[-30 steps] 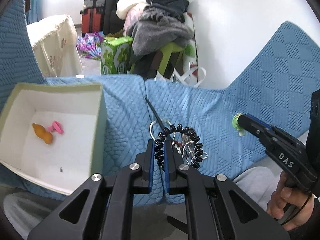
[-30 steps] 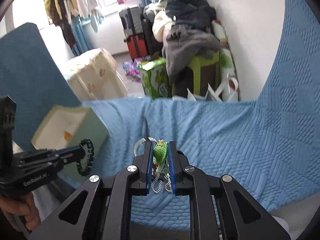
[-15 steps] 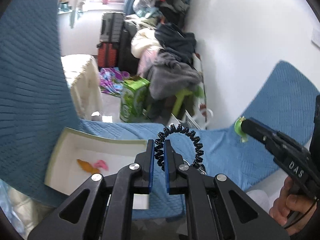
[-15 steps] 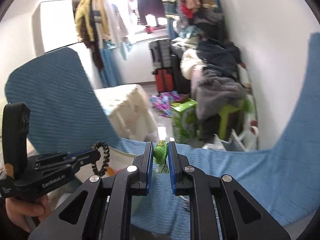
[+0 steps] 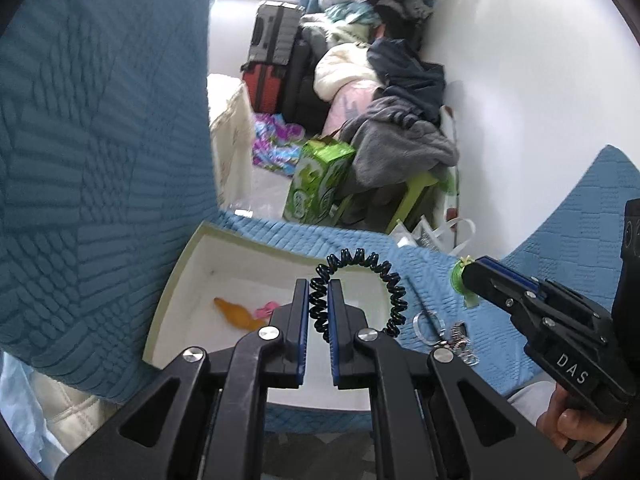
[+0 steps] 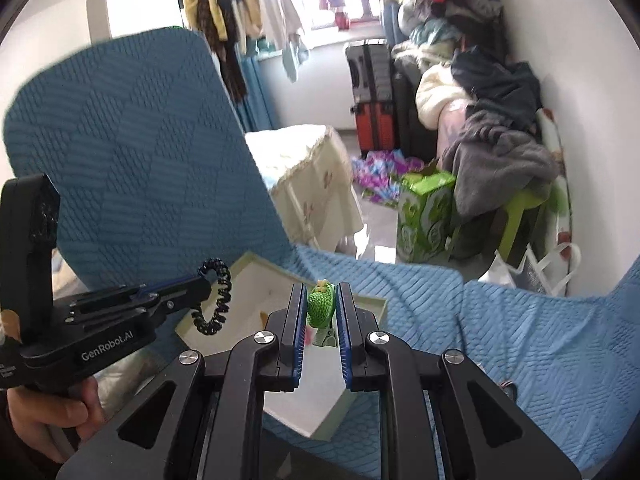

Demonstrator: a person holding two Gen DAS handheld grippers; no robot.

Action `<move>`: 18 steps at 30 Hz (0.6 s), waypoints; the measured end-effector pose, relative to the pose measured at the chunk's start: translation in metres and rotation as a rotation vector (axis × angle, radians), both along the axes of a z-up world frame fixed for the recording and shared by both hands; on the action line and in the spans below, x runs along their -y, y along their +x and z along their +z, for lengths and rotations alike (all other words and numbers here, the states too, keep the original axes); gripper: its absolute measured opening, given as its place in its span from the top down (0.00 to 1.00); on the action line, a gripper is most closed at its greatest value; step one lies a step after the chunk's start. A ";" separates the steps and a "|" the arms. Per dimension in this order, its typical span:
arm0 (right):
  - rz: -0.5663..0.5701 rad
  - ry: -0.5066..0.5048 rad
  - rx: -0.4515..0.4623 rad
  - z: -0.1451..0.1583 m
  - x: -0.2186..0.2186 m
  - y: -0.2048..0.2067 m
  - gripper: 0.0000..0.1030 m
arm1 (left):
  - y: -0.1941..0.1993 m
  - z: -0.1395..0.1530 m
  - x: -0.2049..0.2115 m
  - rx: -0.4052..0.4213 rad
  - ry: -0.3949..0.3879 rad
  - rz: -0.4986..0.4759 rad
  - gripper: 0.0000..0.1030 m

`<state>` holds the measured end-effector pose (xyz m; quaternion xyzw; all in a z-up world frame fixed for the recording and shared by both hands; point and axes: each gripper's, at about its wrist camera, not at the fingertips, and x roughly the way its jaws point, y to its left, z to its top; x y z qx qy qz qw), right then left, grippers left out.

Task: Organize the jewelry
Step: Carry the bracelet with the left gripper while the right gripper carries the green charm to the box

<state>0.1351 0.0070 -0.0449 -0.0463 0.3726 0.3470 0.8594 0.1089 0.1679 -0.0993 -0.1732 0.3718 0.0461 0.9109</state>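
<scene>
Jewelry is in both of my grippers. My left gripper (image 5: 318,312) has its jaws pinching a black curly hair tie (image 5: 362,288). The tie makes a loop that sticks up past the tips. It hangs in the air over the white box (image 5: 176,280). In the right wrist view I see the same black tie (image 6: 214,300) at the tip of the left gripper (image 6: 200,288), with the box (image 6: 248,268) behind it.

My right gripper (image 6: 320,312) has its jaws pinching a small green knitted clip (image 6: 321,306). The clip has a tiny yellow bit on top and a pale metal part below. It is held up over the near part of the box. From the left wrist view the green clip (image 5: 460,280) peeks out at the tip of the right gripper (image 5: 476,276).

Inside the box lie an orange thing (image 5: 236,314) and a small pink thing (image 5: 266,310). They lie just beside each other on the white bottom.

The box sits on a blue quilted blanket (image 5: 400,256). To the right of the box, some silver rings and chains (image 5: 448,336) lie on the blanket in a little heap. A thin dark stick lies by them, but I cannot tell what it is.

A hand (image 6: 52,412) holds the left gripper's handle. Another hand (image 5: 580,416) holds the right gripper's handle.

Farther back there is a green carton (image 6: 424,212) on the floor, a pile of clothes (image 6: 492,152), and a red and black suitcase (image 6: 372,92).
</scene>
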 end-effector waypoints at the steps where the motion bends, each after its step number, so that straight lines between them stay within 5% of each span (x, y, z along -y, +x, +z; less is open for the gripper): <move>1: 0.004 -0.013 -0.012 -0.007 -0.004 0.002 0.88 | 0.002 -0.008 -0.005 -0.012 -0.012 0.004 0.92; 11: 0.035 -0.142 -0.145 -0.071 -0.039 0.015 0.88 | 0.020 -0.068 -0.030 -0.125 -0.067 0.008 0.92; 18: 0.068 -0.138 -0.166 -0.080 -0.046 0.015 0.87 | 0.019 -0.075 -0.037 -0.144 -0.056 0.026 0.91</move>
